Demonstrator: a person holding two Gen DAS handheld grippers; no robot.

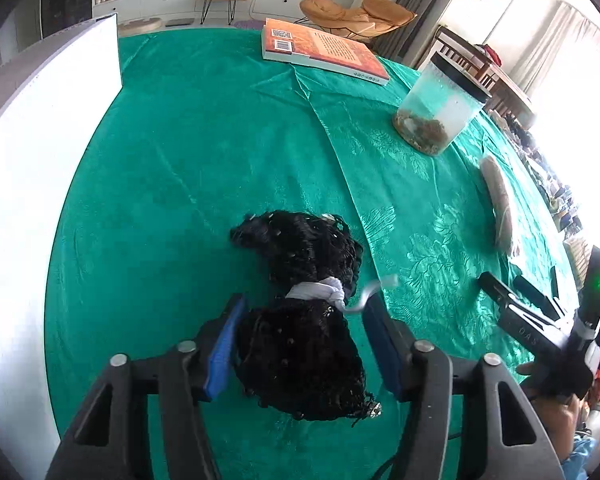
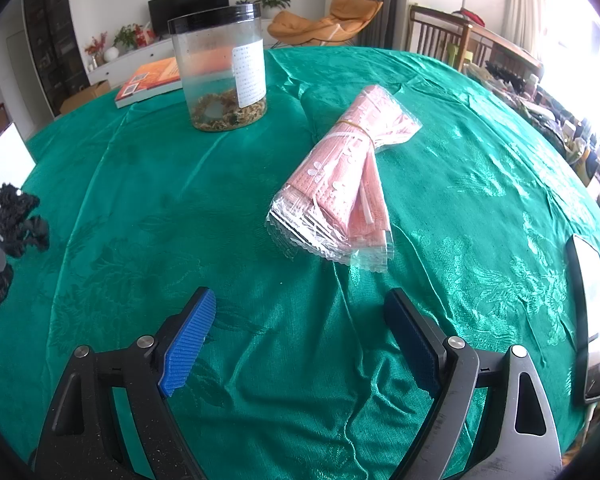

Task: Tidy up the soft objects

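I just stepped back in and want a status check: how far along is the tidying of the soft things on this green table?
Nothing looks sorted yet. In hand: the left tool is open with its pads either side of the black netted bundle, which lies on the green tablecloth, not gripped. Left: the right tool is open and empty, short of the pink wrapped bundle, which lies untouched near the jar.

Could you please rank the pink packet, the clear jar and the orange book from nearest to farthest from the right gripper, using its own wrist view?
From the right gripper:
1. Pink packet, just ahead, slightly right.
2. Clear jar, farther back, left.
3. Orange book, behind the jar, far left.
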